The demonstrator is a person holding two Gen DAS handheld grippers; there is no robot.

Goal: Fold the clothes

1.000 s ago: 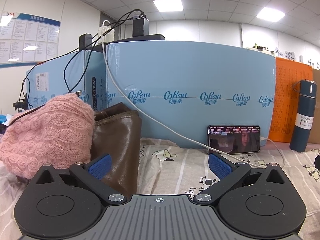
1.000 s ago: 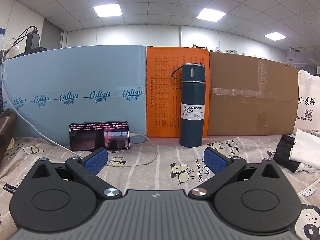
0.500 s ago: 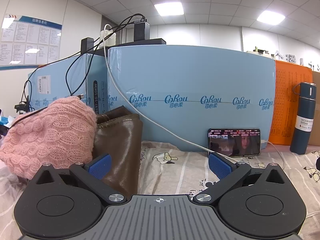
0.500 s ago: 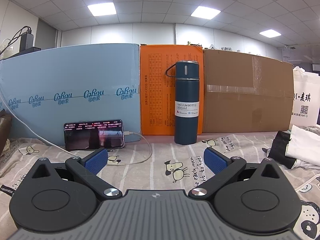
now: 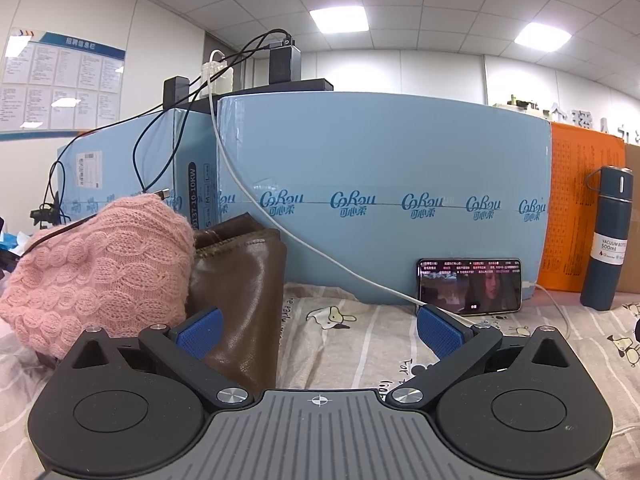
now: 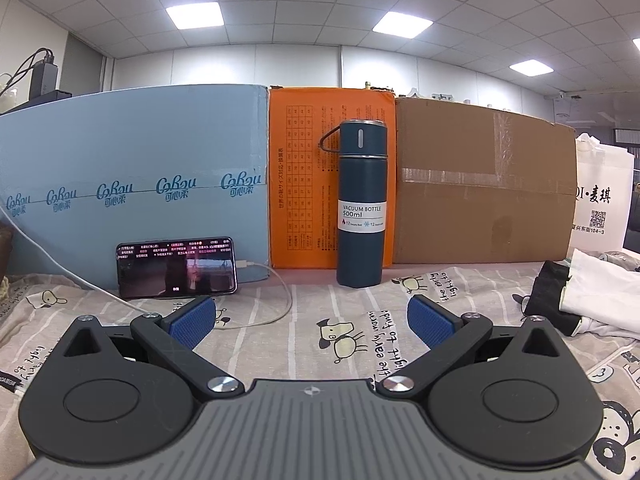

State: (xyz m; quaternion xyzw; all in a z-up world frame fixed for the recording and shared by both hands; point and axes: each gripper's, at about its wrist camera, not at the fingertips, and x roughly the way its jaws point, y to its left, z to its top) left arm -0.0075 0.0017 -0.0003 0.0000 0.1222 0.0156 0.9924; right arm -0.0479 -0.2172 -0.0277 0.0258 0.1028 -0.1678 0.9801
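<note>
A pink knitted sweater (image 5: 96, 264) lies heaped at the left of the left wrist view, beside a folded brown leather-like garment (image 5: 240, 292). My left gripper (image 5: 318, 330) is open and empty, just in front of the brown garment. In the right wrist view a black garment (image 6: 554, 296) and a white garment (image 6: 600, 292) lie at the right edge. My right gripper (image 6: 310, 318) is open and empty over the cartoon-print sheet (image 6: 352, 336).
A blue carton (image 5: 380, 200), an orange box (image 6: 304, 184) and a brown cardboard box (image 6: 480, 192) form a wall at the back. A phone (image 6: 176, 268) with a white charging cable (image 6: 276, 304) leans on the blue carton. A dark blue vacuum bottle (image 6: 362, 204) stands by the orange box.
Both views have shifted slightly: the bottle and phone sit a little further left in the right wrist view. Both grippers stay open and empty.
</note>
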